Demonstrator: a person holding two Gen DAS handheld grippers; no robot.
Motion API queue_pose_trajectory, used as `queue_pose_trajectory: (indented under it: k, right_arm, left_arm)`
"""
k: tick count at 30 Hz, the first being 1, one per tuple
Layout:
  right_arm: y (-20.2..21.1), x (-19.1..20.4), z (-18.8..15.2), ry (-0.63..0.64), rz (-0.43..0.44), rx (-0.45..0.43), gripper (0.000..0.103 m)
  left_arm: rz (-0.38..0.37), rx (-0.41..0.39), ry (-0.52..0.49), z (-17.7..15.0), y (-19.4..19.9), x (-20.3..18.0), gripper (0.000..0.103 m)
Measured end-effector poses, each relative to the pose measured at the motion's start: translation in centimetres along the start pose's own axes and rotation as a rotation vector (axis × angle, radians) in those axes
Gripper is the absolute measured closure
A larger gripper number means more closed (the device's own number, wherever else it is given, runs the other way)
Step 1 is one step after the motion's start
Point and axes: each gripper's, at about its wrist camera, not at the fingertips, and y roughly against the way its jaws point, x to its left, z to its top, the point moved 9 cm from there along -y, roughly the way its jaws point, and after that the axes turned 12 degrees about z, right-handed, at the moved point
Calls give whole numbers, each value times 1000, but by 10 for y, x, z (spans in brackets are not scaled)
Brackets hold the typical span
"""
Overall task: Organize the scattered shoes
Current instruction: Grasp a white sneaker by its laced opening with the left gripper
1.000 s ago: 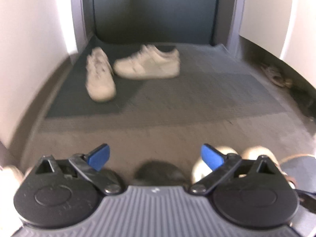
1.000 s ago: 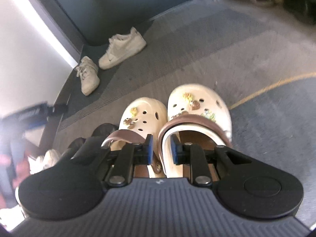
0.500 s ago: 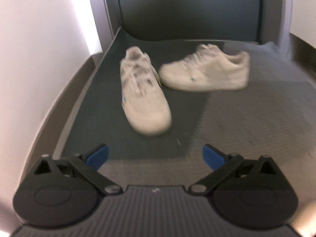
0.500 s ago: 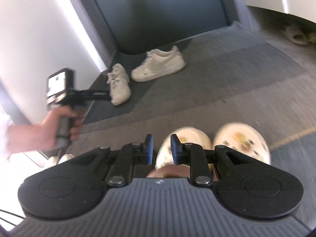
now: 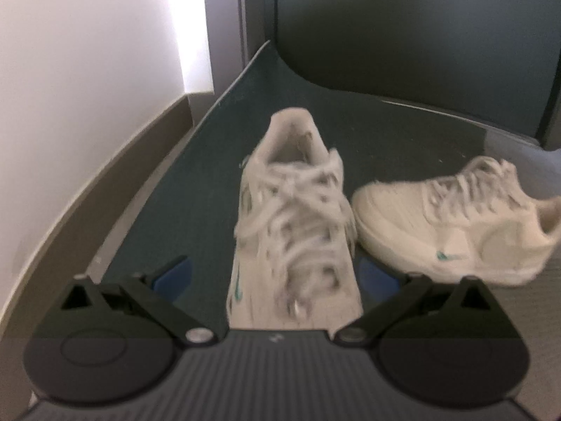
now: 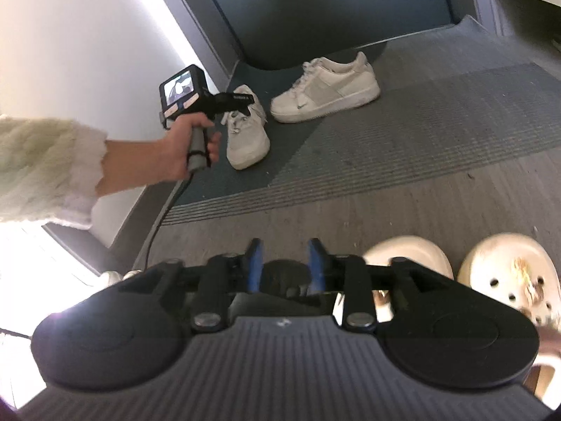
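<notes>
Two white sneakers lie on a dark mat by a door. In the left wrist view, the near sneaker (image 5: 294,231) points its toe at me and sits between the wide-open fingers of my left gripper (image 5: 275,272); the second sneaker (image 5: 455,231) lies on its right, side on. The right wrist view shows the same sneakers (image 6: 245,133) (image 6: 326,87) and my left gripper (image 6: 242,100) above the near one. My right gripper (image 6: 284,268) is slightly open and empty, low over the floor. Two cream clogs (image 6: 410,259) (image 6: 515,273) stand just to its right.
A white wall (image 5: 87,70) with a grey skirting runs along the left. A dark door (image 5: 403,28) closes the back. The dark mat (image 6: 245,182) meets ribbed grey carpet (image 6: 438,133). A cable (image 6: 157,224) trails from the left gripper.
My left gripper has moved forward to the near sneaker, which now sits between its fingers. My right gripper has let go of the clogs, opened a little and shifted left of them.
</notes>
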Motion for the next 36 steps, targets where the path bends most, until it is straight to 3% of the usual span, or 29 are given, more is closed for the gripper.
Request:
queue_pose_trajectory:
  k: [2,10,13,19,27,36]
  right_arm:
    - [6,0,-5,-6,-23,3,17]
    - [23,4,-19,-11,-63,71,18]
    - [30,3,-28,-19,-72,106,18]
    - [36,0,-31,-42,-46,96,18]
    - [50,-3,-22,-92,20,12,18]
    - [71,22,-28,-32,81,22,18]
  left_arm:
    - [7,2,-3,6,-11,-5,0]
    - [41,71,-90,7,-50,-26,1]
    - [37,61,-82,2,-49,-31,14]
    - [49,99,-35,-3,-41,-26,22]
    - [43,232,69,-47,14,-10,23]
    - [-51,407,144,-113,89,2,23]
